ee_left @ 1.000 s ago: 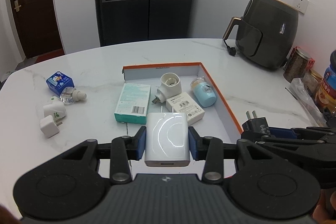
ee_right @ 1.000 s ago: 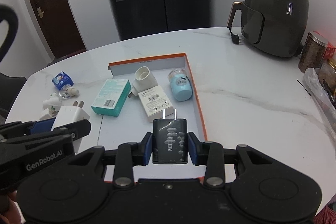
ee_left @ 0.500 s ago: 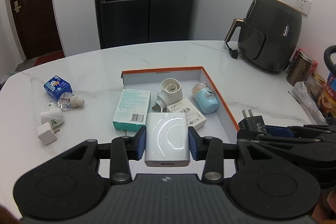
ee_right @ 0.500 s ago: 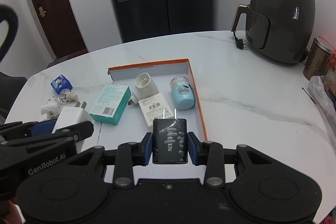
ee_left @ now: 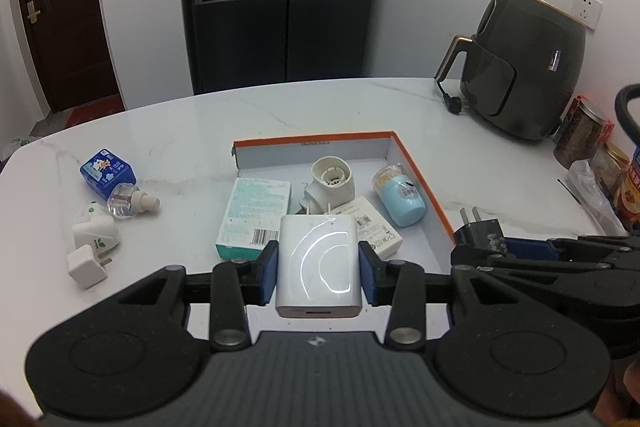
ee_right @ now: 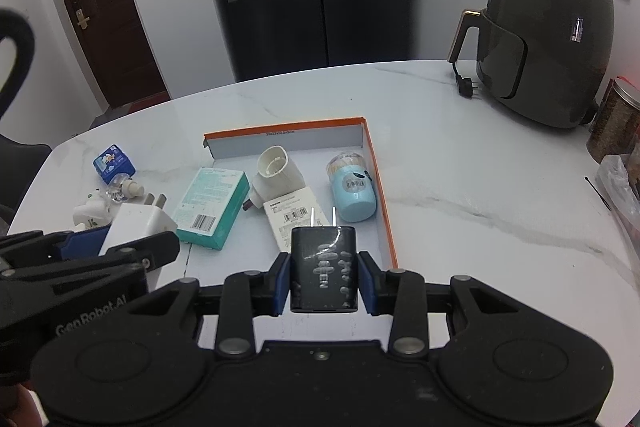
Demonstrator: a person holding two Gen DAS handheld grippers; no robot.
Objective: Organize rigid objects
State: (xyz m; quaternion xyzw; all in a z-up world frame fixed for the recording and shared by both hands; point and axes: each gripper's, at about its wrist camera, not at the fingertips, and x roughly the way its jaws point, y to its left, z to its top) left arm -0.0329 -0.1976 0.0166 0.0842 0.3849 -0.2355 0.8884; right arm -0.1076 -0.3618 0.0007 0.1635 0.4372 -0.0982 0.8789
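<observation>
My left gripper (ee_left: 319, 273) is shut on a white charger (ee_left: 318, 263), held above the near end of the orange-rimmed tray (ee_left: 424, 183). My right gripper (ee_right: 323, 279) is shut on a black charger (ee_right: 323, 267), prongs forward, over the tray's near right part (ee_right: 382, 195). Inside the tray lie a teal box (ee_left: 254, 213), a cream plug-in adapter (ee_left: 330, 183), a white flat box (ee_left: 376, 231) and a light blue tub (ee_left: 400, 201). In the left wrist view the right gripper with the black charger (ee_left: 480, 233) shows at the right.
Left of the tray on the marble table lie a blue carton (ee_left: 106, 171), a clear refill bottle (ee_left: 130, 201), a white plug-in (ee_left: 96, 229) and a small white plug (ee_left: 86, 267). An air fryer (ee_left: 524, 67) stands back right, with jars and bags (ee_left: 588, 143) along the right edge.
Both grippers have drawn back toward the near side of the table with their chargers, so the tray looks smaller and farther. Grips are unchanged.
</observation>
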